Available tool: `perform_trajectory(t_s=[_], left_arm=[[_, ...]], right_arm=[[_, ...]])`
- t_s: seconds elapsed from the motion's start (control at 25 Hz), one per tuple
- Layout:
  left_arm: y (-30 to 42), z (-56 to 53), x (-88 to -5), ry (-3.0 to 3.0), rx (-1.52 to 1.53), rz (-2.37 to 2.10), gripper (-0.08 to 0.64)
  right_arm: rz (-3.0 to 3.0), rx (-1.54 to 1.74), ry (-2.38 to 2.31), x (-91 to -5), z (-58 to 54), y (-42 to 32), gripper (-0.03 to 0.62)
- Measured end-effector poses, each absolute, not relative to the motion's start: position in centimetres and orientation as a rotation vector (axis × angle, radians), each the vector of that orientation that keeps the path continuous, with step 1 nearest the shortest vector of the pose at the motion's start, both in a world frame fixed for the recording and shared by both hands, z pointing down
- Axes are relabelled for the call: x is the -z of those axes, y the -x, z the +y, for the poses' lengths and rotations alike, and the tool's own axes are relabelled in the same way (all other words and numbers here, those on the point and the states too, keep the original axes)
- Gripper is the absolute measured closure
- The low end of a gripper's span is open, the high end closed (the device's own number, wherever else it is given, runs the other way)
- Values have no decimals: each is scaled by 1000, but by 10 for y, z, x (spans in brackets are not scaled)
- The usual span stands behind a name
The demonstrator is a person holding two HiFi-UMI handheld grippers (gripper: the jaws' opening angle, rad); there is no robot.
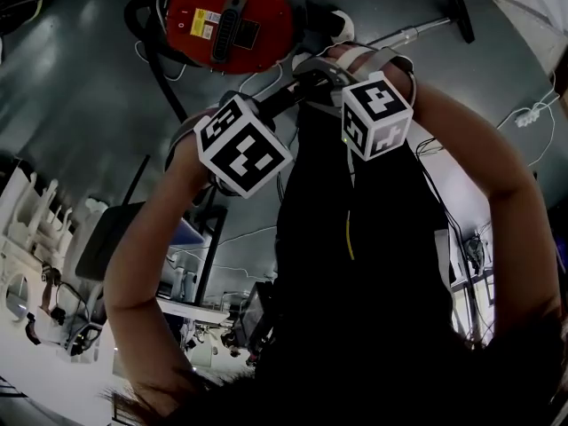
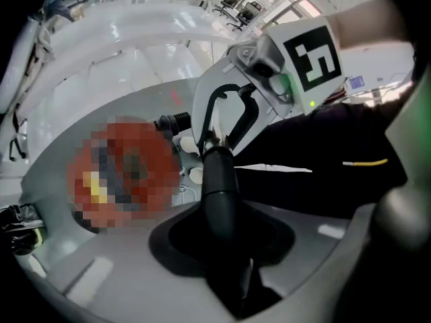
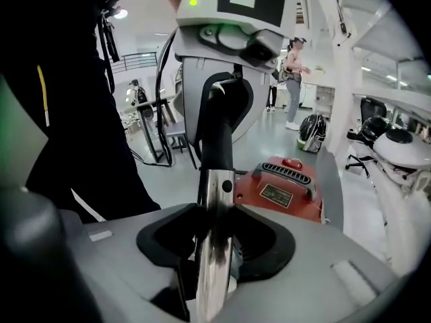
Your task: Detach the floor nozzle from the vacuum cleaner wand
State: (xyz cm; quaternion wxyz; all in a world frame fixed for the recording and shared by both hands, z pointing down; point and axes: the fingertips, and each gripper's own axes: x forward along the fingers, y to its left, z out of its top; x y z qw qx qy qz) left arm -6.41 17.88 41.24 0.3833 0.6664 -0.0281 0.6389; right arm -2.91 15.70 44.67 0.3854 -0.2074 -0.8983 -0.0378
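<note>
Your left gripper (image 2: 225,244) is clamped on the black curved plastic handle (image 2: 219,187), pads snug against it. Your right gripper (image 3: 214,247) sits just beside it with its jaws apart around the shiny chrome metal wand (image 3: 214,210); dark gaps show on both sides of the tube, so I read that as a loose cradle, no real grip. Now look between one and two o'clock in the head view: there's your target, the black T-shaped plastic floor nozzle (image 1: 461,13), down on the grey floor (image 1: 89,105) at the far end of the wand, well apart from both grippers. The round red vacuum canister (image 1: 229,20) sits between eleven and twelve o'clock, just beyond your hands. You're at the wrong end for the job, I'd say. That chrome looks stiff and slick, so expect the pads to slide if you pull hard; the nozzle looks like light, rigid plastic, probably a push-fit on the tube. My call: one gripper on the wand close to the joint, the other on the nozzle's neck rather than its wide foot, then twist and pull along the tube's line.
</note>
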Motion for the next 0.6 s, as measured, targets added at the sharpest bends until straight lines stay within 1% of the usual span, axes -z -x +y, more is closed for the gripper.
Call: perform_trajectory(t_s=[0.28, 0.6], left_arm=[[64, 181, -407, -1720, -1616, -110, 443], [65, 201, -407, -1476, -1360, -21, 446]], right_arm=[[-2306, 98, 481, -441, 158, 30, 425], [-2223, 106, 471, -447, 168, 33, 425]])
